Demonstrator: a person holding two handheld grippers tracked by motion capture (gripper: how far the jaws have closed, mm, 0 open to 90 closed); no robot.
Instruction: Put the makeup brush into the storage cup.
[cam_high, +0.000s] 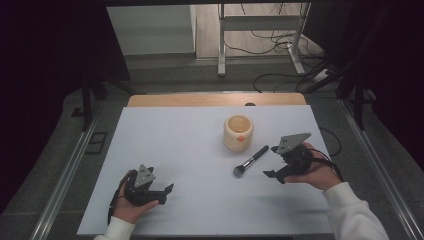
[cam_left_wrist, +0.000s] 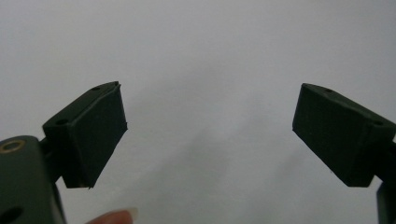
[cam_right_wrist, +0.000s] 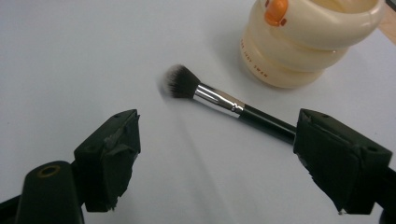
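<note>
Approaching brush (cam_right_wrist: 219, 99) beside cup (cam_high: 238, 132): right gripper (cam_right_wrist: 215, 158) jaws wide, empty; next, straddle handle, close. Left gripper (cam_left_wrist: 210, 130) wide, idle.

White sleeves (cam_high: 350, 210), 2 black grippers with grey three-cornered plates (cam_high: 294, 141).

Right tongs (cam_right_wrist: 215, 158) are spread wide over the white counter (cam_right_wrist: 70, 56). A makeup brush (cam_right_wrist: 224, 100) lies beyond them, near a cream-coloured cup (cam_right_wrist: 299, 51).
</note>
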